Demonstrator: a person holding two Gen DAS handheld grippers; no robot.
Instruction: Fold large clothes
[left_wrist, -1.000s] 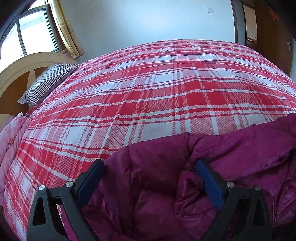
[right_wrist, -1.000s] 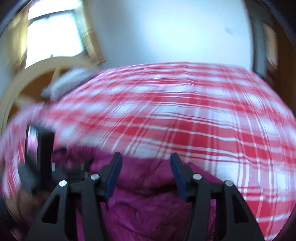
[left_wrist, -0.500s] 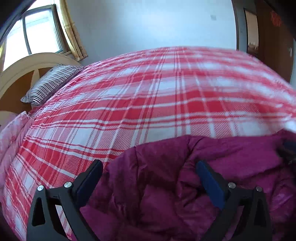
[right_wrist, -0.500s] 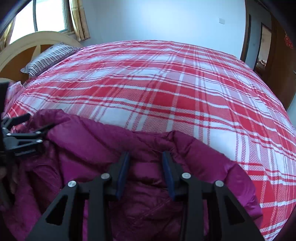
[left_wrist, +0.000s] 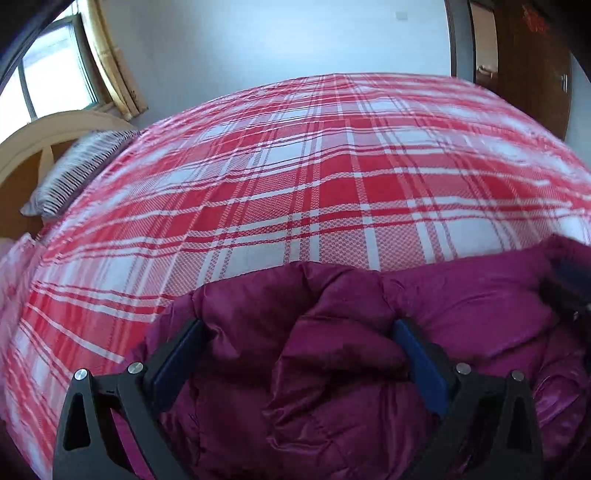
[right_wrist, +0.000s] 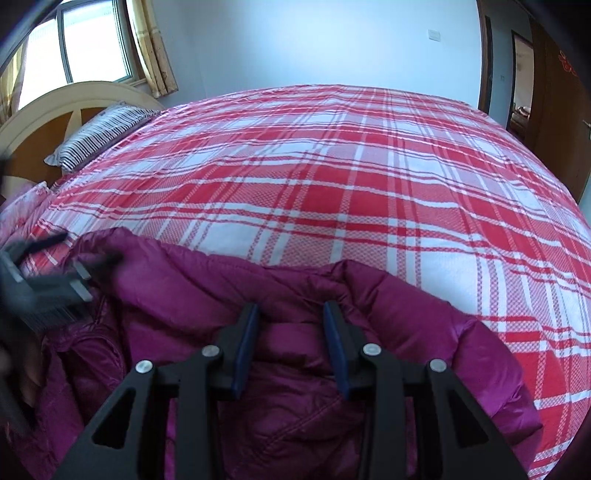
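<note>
Left wrist: left gripper (left_wrist: 297, 341) spread wide, fingers pressed into a bunched fold of the magenta puffer jacket (left_wrist: 332, 369), not clamped. Jacket lies on the near edge of the red plaid bedspread (left_wrist: 314, 177). Striped pillow (left_wrist: 77, 170) at the bedspread's far left, by the headboard (left_wrist: 37, 144).

Right wrist: right gripper (right_wrist: 291, 328) jaws narrower, puffy jacket (right_wrist: 295, 350) fabric between the pads; looks pinched, contact not fully clear. Left gripper (right_wrist: 44, 273) blurred on the jacket's left end. Door (right_wrist: 557, 92) beyond the bedspread's (right_wrist: 332, 177) right side.

The jacket (right_wrist: 388, 314) is cut off at the bottom edge. The left gripper (right_wrist: 44, 273) is blurred there.
</note>
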